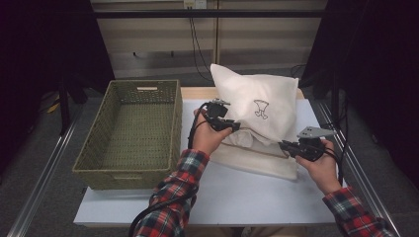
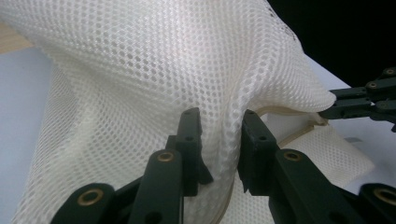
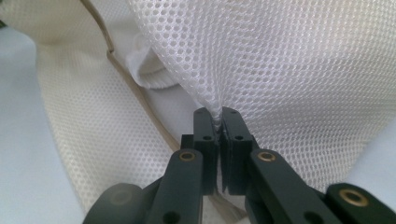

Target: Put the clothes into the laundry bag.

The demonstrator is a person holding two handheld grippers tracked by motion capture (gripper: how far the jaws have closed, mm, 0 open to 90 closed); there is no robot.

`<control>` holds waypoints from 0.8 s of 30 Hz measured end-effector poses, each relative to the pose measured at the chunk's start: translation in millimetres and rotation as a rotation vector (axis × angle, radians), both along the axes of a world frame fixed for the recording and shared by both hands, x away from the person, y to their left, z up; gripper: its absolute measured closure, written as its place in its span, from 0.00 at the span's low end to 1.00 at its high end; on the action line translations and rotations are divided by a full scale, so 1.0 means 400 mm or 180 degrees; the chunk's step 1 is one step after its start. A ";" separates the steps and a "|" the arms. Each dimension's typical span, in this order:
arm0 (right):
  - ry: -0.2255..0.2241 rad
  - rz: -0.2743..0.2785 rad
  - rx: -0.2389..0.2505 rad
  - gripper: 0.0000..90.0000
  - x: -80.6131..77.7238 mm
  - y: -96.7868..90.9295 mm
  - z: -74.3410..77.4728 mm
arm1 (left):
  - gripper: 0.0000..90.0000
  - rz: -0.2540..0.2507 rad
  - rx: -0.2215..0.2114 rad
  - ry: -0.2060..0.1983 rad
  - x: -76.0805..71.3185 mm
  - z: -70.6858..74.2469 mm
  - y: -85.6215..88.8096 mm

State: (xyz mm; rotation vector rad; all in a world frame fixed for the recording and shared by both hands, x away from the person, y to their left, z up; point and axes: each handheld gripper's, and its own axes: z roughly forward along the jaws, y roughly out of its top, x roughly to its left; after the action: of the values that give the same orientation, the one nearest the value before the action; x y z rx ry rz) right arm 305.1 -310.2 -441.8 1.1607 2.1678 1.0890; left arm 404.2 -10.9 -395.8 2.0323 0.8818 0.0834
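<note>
- The white mesh bag (image 1: 257, 106) carries a small dark line-drawn emblem (image 1: 261, 109) on its front; no writing on it can be read.
- The bag is propped up near the far right part of the pale bench (image 1: 247, 197), its top corner pointing up and away from the person and its lower edge toward the person.
- Its long axis runs from the raised far corner down toward the near right, where the opening with its beige trim (image 3: 140, 100) lies flat on the bench.
- A white cloth (image 3: 149, 70) shows inside the bag's mouth in the right gripper view.
- The left gripper (image 1: 232, 125) sits at the bag's left lower edge; its fingers (image 2: 189, 135) stand a little apart with a fold of mesh running between them, and the pads do not clearly pinch it.
- The right gripper (image 1: 285, 146) is at the bag's lower right; its fingers (image 3: 205, 133) are nearly together, pinching a peak of the mesh.
- A green woven basket (image 1: 91, 165) stands on the bench's left side, just left of the left hand (image 1: 207, 138).
- Both sleeves (image 1: 173, 197) are red plaid.
</note>
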 end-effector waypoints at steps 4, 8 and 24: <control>0.0038 0.0033 0.0005 0.96 -0.004 -0.003 -0.007 | 0.77 0.0000 0.0026 0.0020 -0.004 -0.004 0.009; 0.0121 0.0038 0.0002 0.96 0.002 0.002 -0.016 | 0.74 0.0000 0.0031 0.0016 -0.006 -0.003 0.018; 0.0025 0.0047 0.0143 0.71 0.012 0.063 0.000 | 0.96 -0.0037 0.0077 0.0098 -0.008 -0.005 0.019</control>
State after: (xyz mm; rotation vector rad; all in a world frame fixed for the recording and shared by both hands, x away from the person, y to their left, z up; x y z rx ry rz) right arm 310.0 -285.1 -441.9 1.1720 2.1717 1.1467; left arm 401.1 -3.5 -397.7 2.0659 0.8918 0.0568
